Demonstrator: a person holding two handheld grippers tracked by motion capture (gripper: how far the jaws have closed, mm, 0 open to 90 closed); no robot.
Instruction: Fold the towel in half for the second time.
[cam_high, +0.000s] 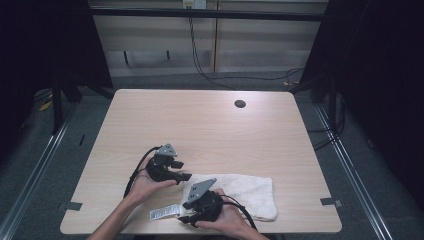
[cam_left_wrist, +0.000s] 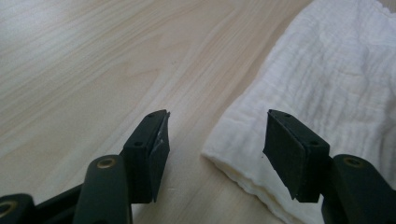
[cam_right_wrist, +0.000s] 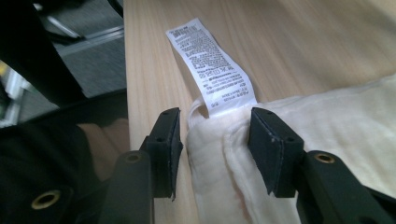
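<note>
The folded white cotton towel (cam_high: 235, 192) lay at the wooden table's (cam_high: 200, 125) six o'clock edge. Left gripper (cam_left_wrist: 215, 140), wide, flanked its corner; right gripper (cam_right_wrist: 215, 140), wide, straddled its labelled corner, unclamped.

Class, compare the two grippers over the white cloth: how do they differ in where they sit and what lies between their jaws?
The left gripper frames the cloth's far corner; the right gripper straddles the corner bearing the care label. The left sits farther up the table; the right is near its front edge. Both are open.
</note>
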